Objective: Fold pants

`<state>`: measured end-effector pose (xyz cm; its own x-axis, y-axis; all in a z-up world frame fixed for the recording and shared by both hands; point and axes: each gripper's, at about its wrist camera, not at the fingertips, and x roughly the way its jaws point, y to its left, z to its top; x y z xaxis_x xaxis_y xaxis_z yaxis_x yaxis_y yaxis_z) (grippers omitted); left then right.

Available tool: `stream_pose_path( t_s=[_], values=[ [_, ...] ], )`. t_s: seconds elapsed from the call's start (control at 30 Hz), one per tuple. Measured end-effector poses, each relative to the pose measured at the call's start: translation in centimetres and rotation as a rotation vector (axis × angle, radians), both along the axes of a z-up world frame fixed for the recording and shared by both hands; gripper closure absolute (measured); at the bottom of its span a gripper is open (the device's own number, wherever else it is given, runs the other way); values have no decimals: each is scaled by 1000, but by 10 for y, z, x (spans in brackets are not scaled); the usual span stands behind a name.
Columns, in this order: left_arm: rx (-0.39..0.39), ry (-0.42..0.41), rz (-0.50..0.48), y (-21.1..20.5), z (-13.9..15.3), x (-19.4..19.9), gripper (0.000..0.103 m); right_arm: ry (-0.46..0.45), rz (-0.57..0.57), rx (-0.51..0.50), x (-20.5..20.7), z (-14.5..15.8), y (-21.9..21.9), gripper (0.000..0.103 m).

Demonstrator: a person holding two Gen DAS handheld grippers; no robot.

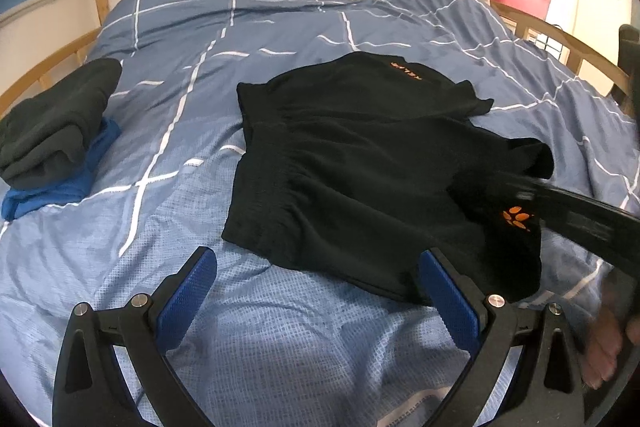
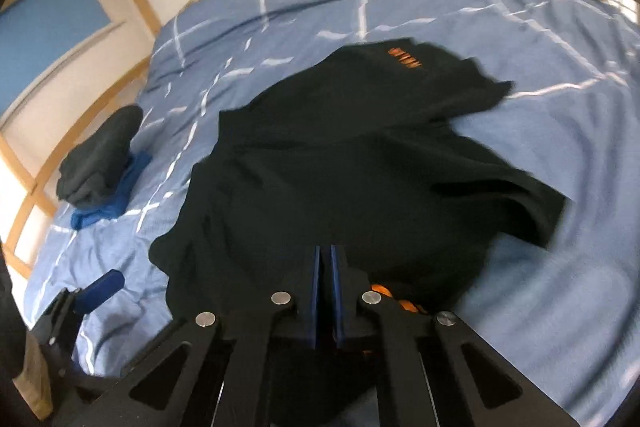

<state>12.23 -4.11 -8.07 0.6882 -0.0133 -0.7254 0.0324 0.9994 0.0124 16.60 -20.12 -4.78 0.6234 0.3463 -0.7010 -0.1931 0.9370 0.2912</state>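
Across the middle of the blue checked duvet [image 1: 280, 39] lie the black shorts [image 1: 360, 163], spread flat with an orange paw print at their 4 o'clock corner. The right gripper [image 2: 325, 259] has its jaws pinched together on the near hem by that corner. The left gripper [image 1: 316, 271] hovers at the shorts' 6 o'clock edge, jaws wide apart and empty. A clean fold likely needs the left gripper to take the other near corner, so both lift evenly. Folded dark clothes [image 1: 60, 123] sit at 9 o'clock.
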Motion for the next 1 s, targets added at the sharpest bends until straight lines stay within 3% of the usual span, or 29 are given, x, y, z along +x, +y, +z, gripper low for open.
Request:
stream_pose_path(
  t_s=[0.07,0.23,0.43,0.57,0.67,0.7,0.73,0.8,0.9,1.0],
  values=[
    [-3,-11,-8,-1,3,-4,0,-72,-78,-11,-34,16,-16,97],
    [-50,-3,-38,-12,6,-12,0,-120,-308,21,-92,31,-62,97],
    [-35,25,-115,-39,2,-27,0,-45,-460,67,-113,17,-98,101],
    [-21,22,-141,-49,3,-31,0,15,-443,117,-119,11,-104,101],
    [-16,-4,-146,-54,11,-28,0,-28,-431,76,-112,19,-108,99],
    [-13,-16,-153,-56,13,-26,0,-51,-420,56,-104,26,-110,97],
    [-10,-24,-157,-58,16,-23,0,-64,-405,37,-96,30,-112,88],
    [-5,-33,-167,-64,21,-15,0,-78,-372,-51,-79,37,-111,73],
    [-4,-42,-174,-73,26,-4,0,-70,-245,-233,-41,37,-105,72],
    [2,-46,-195,-87,27,3,0,-55,-145,-319,-14,30,-109,73]
  ],
)
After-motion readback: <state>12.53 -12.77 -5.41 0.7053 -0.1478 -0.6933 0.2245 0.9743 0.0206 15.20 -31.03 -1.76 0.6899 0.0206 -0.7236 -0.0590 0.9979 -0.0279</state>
